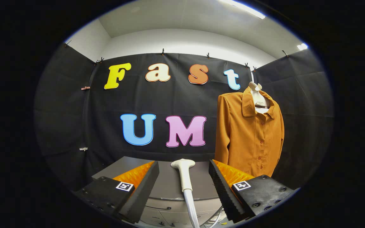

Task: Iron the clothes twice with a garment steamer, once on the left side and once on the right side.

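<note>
A long-sleeved, rust-orange buttoned shirt [249,136] hangs on a pale plastic hanger [258,95] at the right of the frame, against the black cloth wall, its front facing outward and its collar open. Below and left of it, a grey table or cabinet top [169,183] fills the lower centre. On or above that surface stands the white, wand-shaped garment steamer [184,174], its flat head uppermost and its pale hose [192,209] trailing down toward the bottom of the frame.

The gripper [184,180] is spread wide, holding nothing; the steamer handle sits in the gap between the two fingers, touching neither as far as can be seen.

The risks from here look fairly plain. If the fingers close too high, near the flared head, the grip would likely be top-heavy and the wand could twist or slip. The hose may drag or snag on the table edge once the steamer is lifted toward the shirt. The shirt hangs freely, so pressing the head in hard would probably swing it away rather than smooth it, and a pass on one side could drift across the button line.
</note>
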Demonstrator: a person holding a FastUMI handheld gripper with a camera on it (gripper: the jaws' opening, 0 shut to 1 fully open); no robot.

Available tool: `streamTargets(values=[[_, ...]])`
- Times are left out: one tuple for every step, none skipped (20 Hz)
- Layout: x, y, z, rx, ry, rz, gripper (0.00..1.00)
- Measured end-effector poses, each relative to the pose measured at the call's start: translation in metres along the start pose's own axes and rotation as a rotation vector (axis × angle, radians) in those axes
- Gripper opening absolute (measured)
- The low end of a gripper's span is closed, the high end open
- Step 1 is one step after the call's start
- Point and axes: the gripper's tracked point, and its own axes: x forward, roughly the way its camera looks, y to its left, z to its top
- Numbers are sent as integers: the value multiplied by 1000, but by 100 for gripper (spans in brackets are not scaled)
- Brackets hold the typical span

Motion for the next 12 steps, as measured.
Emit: streamTargets(values=[[0,0,0,0,2,0,98],[0,-1,-1,-2,4,-2,98],[0,-2,-3,-4,7,-3,98],[-1,-3,-4,-6,12,-8,98],[0,-4,-5,-6,16,-10,98],[1,-5,-6,-3,21,-11,98],[2,-5,-7,0,24,-11,98],[4,-5,-9,2,29,-12,98],[6,-6,-10,3,34,-13,98],[9,-5,-12,3,38,-12,98],[12,-4,-13,1,42,-11,98],[15,-3,-15,0,47,-9,98]])
